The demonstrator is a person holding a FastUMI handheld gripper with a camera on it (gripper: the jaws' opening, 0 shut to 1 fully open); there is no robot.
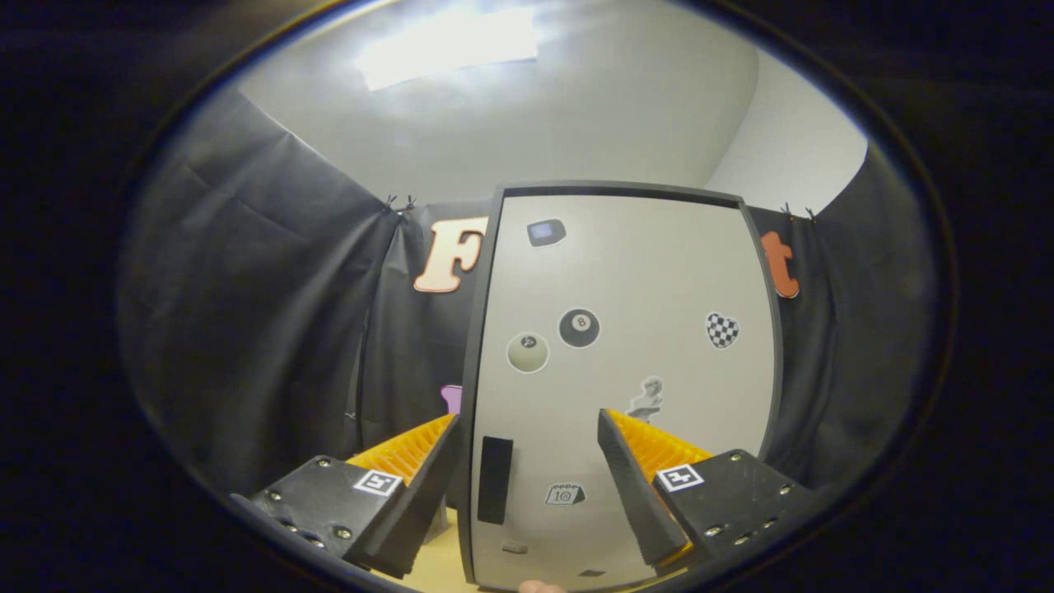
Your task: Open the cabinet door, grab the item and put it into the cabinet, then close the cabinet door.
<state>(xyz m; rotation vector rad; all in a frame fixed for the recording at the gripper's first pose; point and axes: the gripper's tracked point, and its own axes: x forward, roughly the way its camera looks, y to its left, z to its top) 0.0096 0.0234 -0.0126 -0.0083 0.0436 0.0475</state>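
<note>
Gripper view: tongs [529, 428] spread wide, pinching nothing; the shut cabinet door [626, 371] stands just beyond them, its dark handle [494, 480] between the fingers, nearer the left one. A slanted approach could slip off the handle.

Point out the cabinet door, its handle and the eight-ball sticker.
cabinet door [659, 272]: gripper view, bare upper panel.
handle [494, 480]: gripper view, middle of the dark bar, between the open jaws.
eight-ball sticker [579, 328]: gripper view, its centre.

A staged recording booth, not a lived-in home: black cloth [272, 313] hangs clipped as walls under a plain ceiling with a bright light panel [449, 45], and a sticker-covered cabinet [626, 371] stands alone.
</note>
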